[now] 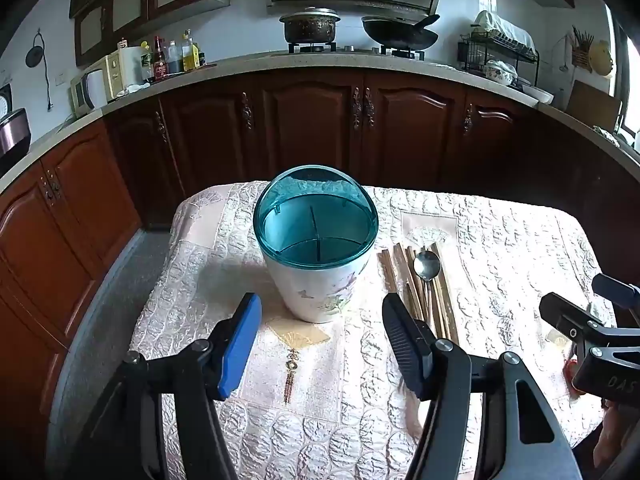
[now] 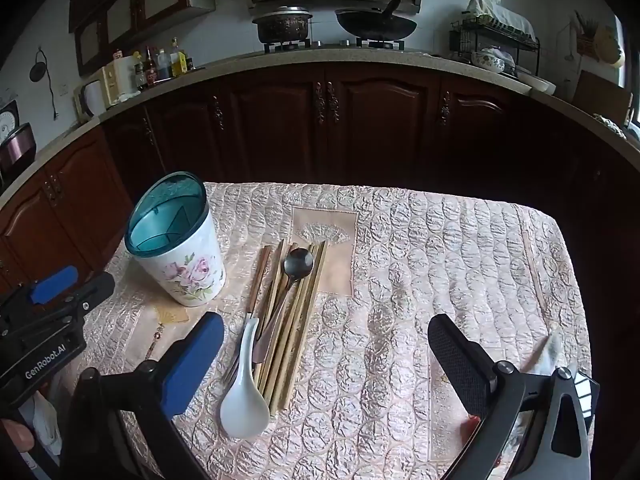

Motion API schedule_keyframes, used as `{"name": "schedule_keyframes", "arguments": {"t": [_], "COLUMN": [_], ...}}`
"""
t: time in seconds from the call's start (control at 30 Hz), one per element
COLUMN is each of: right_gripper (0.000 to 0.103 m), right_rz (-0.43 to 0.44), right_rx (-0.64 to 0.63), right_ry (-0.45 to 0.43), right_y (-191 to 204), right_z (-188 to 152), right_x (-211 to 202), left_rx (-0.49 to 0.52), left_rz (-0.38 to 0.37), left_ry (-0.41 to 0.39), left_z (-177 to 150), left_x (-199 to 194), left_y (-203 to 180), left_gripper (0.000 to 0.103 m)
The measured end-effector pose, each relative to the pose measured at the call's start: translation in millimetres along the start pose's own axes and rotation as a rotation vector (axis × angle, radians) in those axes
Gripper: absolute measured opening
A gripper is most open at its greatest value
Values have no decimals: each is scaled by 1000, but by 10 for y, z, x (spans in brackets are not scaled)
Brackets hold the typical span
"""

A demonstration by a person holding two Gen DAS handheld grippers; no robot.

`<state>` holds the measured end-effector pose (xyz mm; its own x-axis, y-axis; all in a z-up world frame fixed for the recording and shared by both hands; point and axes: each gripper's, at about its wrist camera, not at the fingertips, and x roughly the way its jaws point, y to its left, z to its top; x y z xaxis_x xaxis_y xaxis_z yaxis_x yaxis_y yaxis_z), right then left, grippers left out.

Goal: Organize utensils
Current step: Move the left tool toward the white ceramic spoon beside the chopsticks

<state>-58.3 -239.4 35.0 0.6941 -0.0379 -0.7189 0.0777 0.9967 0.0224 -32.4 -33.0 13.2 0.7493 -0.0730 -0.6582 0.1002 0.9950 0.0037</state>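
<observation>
Standing upright on the quilted cloth [image 2: 400,280], the holder [image 2: 178,254] is leftmost: white, floral, teal rim, with dividers inside and nothing in its compartments. In the left wrist view the left gripper [image 1: 320,344] hovers low over the cloth with fingers wide apart and nothing between them; the holder [image 1: 316,248] sits just ahead of the gap, slightly beyond the tips. Right of the holder lies the utensil pile: chopsticks [image 2: 294,316] in a rough parallel bundle, a steel spoon [image 2: 298,262] on top with its bowl at the far end, and a white ceramic spoon [image 2: 244,396] at the near end, bowl toward the camera. The right gripper [image 2: 324,354] is also spread wide, empty; the pile lies just inside its blue left finger [image 2: 192,364], ceramic spoon nearest that pad, not touching. The black right finger [image 2: 460,364] is over bare cloth, well apart from the pile.
</observation>
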Motion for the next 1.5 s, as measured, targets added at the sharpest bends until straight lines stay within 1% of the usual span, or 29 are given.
{"name": "schedule_keyframes", "arguments": {"t": [0.53, 0.9, 1.1, 1.13, 1.33, 1.5], "right_gripper": [103, 103, 103, 103, 103, 103], "right_rz": [-11, -24, -2, -10, 19, 14], "right_rx": [8, 9, 30, 24, 61, 61], "right_ry": [8, -11, -13, -25, -8, -1], "right_y": [0, -80, -76, -78, -102, -111], "right_z": [38, 30, 37, 34, 38, 35], "right_x": [39, 22, 43, 39, 70, 90], "left_rx": [-12, -33, -44, -46, -62, -58], "left_rz": [-18, -37, -47, -51, -66, -66], "left_ry": [8, 10, 18, 21, 29, 34], "left_z": [15, 26, 27, 26, 22, 10], "left_x": [0, -12, 2, 7, 29, 41], "left_y": [-5, -8, -1, -3, -4, -19], "left_gripper": [64, 64, 64, 64, 64, 64]}}
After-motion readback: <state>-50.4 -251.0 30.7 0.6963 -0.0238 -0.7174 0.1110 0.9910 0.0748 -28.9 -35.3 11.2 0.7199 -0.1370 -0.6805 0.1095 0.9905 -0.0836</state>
